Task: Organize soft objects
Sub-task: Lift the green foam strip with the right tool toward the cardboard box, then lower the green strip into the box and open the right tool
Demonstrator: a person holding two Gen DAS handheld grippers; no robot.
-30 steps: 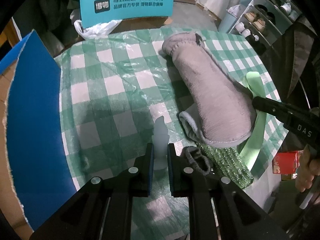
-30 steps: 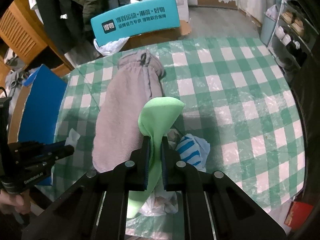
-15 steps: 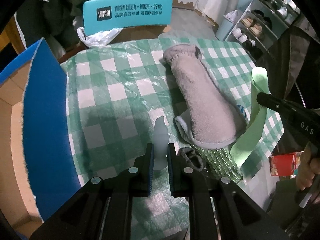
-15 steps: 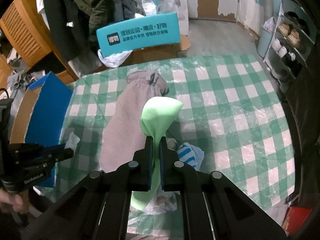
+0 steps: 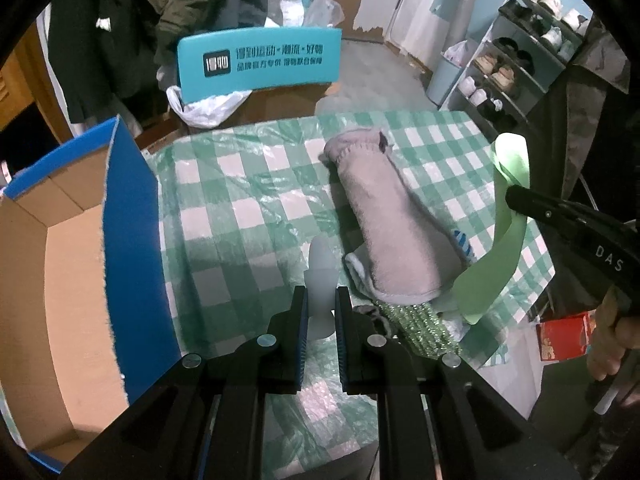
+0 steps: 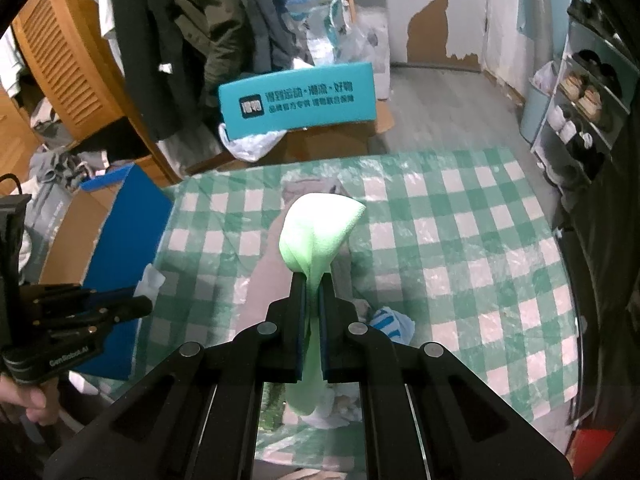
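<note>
Your left tool (image 5: 321, 300) is clamped on a pale grey-white soft piece (image 5: 320, 276), sticking up between the pads, above the counter (image 5: 248, 208) at 6 o'clock in the left view. Your right tool (image 6: 313, 286) is clamped on a light green cloth (image 6: 320, 224), bunched above the pads, tail hanging below. Grey fleece item (image 5: 392, 224) lies on the checked cover at centre, sparkly green cloth (image 5: 416, 320) at its near end. Open blue cardboard box (image 5: 128, 240) at 9 o'clock.
</note>
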